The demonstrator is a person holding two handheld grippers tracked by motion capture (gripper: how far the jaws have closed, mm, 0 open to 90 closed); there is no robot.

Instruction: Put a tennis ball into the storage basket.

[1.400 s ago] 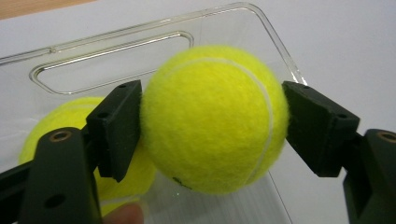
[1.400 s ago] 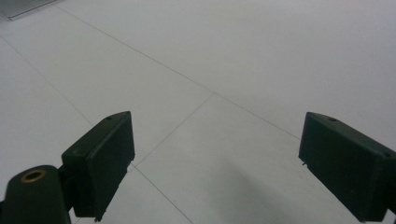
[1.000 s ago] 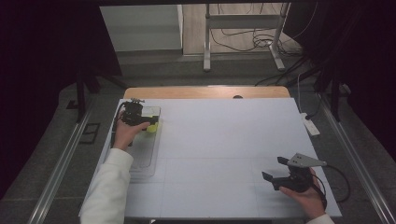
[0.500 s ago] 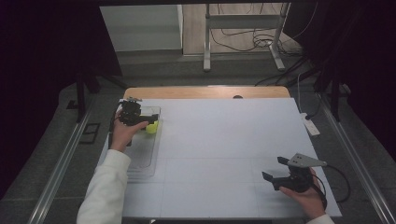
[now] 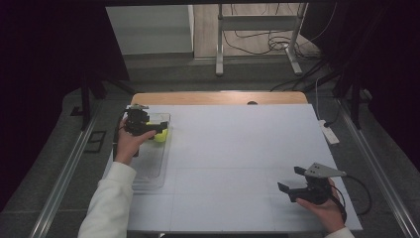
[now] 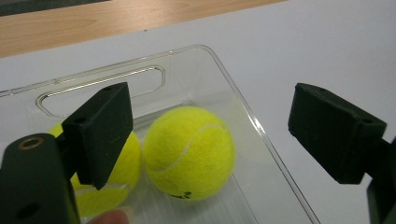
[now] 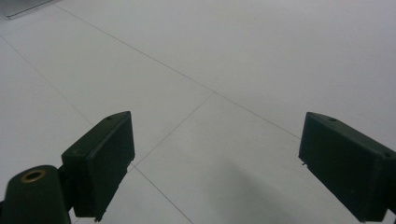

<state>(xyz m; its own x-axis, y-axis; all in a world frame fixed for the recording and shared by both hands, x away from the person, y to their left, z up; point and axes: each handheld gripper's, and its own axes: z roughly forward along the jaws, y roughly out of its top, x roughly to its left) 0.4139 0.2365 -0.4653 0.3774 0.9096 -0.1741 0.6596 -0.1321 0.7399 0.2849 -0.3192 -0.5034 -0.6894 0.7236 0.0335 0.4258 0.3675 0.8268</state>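
left gripper [image 6: 210, 135] jaws just opening | two tennis balls [image 6: 189, 151] in clear tray [image 6: 261, 130]

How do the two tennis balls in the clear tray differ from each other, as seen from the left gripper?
In the left gripper view, the right tennis ball shows whole, with its white seam and a small dark print near its bottom. The left tennis ball is mostly hidden behind one jaw of the left gripper. The right one lies between the open jaws; the left one does not. Both are yellow and lie side by side in the clear tray.
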